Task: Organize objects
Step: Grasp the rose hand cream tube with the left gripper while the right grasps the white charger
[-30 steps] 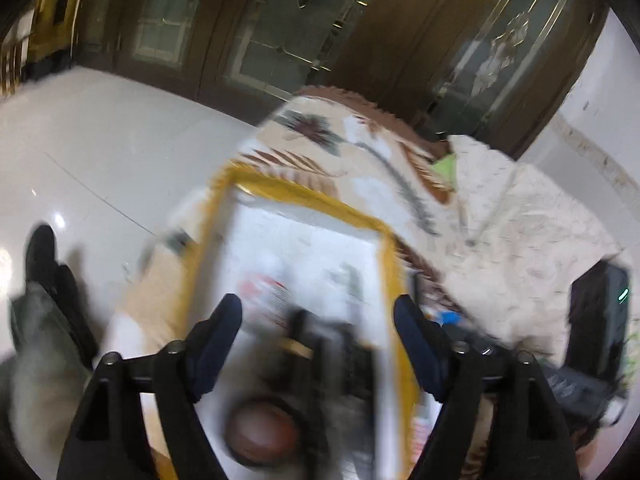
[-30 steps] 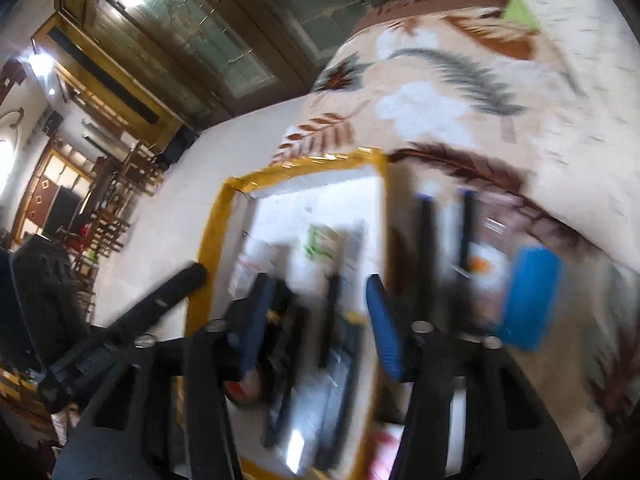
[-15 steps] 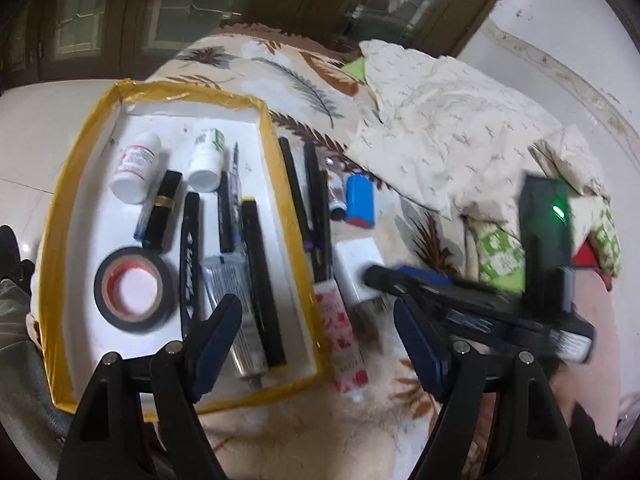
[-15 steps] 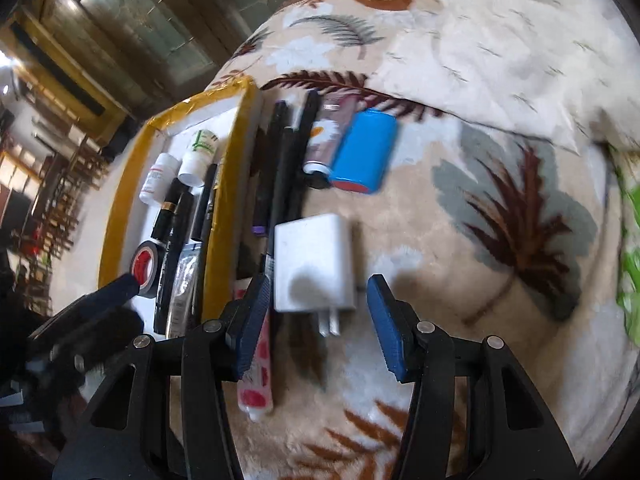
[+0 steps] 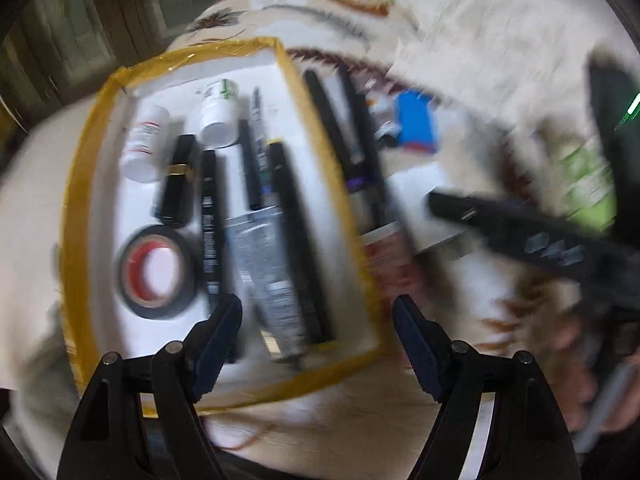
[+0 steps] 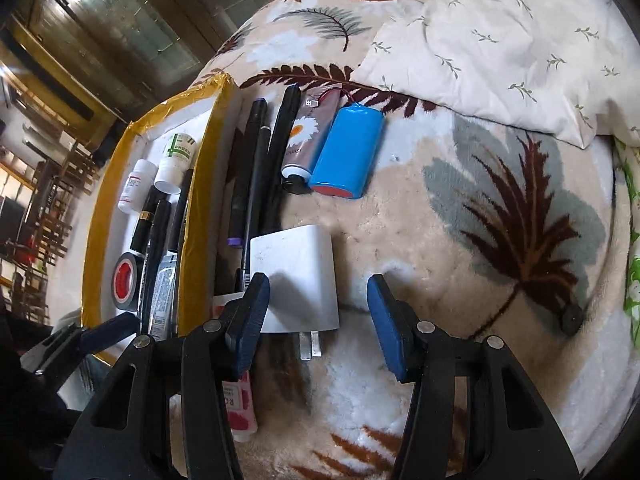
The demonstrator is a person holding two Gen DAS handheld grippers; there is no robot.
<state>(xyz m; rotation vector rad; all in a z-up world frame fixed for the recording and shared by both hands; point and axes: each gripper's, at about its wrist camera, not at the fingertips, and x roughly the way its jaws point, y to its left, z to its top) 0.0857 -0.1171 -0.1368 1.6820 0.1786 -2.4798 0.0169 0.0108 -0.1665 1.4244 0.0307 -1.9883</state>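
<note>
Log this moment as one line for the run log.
right gripper: open, over white charger | left gripper: open, empty, above yellow-edged tray | charger, blue battery pack: outside tray

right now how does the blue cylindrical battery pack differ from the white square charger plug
The blue cylindrical battery pack is rounded, with a red end and thin red wires; the white square charger plug is flat-sided with metal prongs. The battery lies farther from the right gripper, the charger between its open fingers. Both rest on the blanket, outside the tray.
</note>
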